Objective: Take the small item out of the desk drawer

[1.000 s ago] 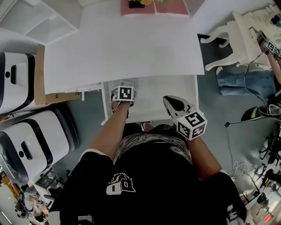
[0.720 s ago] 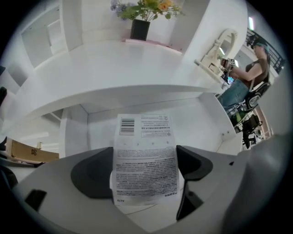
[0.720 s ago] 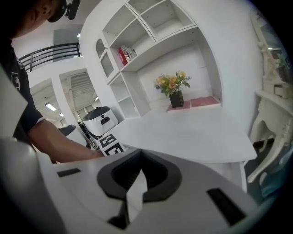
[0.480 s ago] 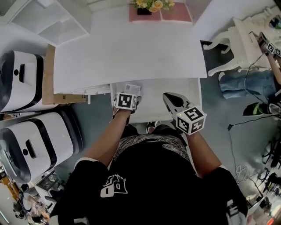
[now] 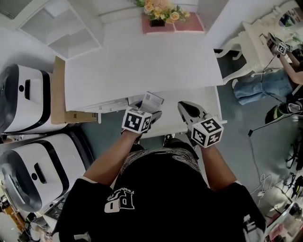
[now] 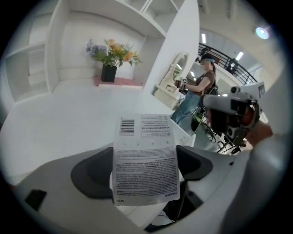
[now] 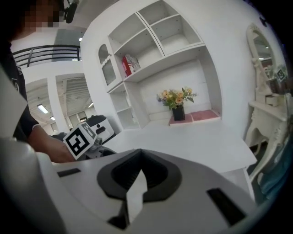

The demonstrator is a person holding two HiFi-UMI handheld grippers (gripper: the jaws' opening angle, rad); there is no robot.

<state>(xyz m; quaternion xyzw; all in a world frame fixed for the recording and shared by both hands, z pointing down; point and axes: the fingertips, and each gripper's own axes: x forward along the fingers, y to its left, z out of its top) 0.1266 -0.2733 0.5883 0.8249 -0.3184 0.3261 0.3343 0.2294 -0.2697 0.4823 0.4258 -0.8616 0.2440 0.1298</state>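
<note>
The small item is a flat white packet (image 5: 153, 99) with a barcode and fine print, also filling the middle of the left gripper view as the packet (image 6: 144, 155). My left gripper (image 5: 147, 108) is shut on its lower end and holds it upright above the front of the open desk drawer (image 5: 171, 119); in its own view the left gripper (image 6: 145, 180) has a dark jaw on each side of the packet. My right gripper (image 5: 185, 108) hovers over the drawer's right part, shut with nothing in it, and the right gripper (image 7: 136, 185) faces the desk top (image 7: 201, 141).
The white desk top (image 5: 142, 61) carries a flower vase (image 5: 158, 10) on a pink mat at the back. Two white-and-black machines (image 5: 28, 99) and a cardboard sheet (image 5: 58, 94) stand to the left. To the right are a white dressing table (image 5: 253, 45) and another person (image 5: 279, 78).
My left gripper has risen out of the drawer and moved a little right with the packet held in it. The right gripper has stayed almost still.
</note>
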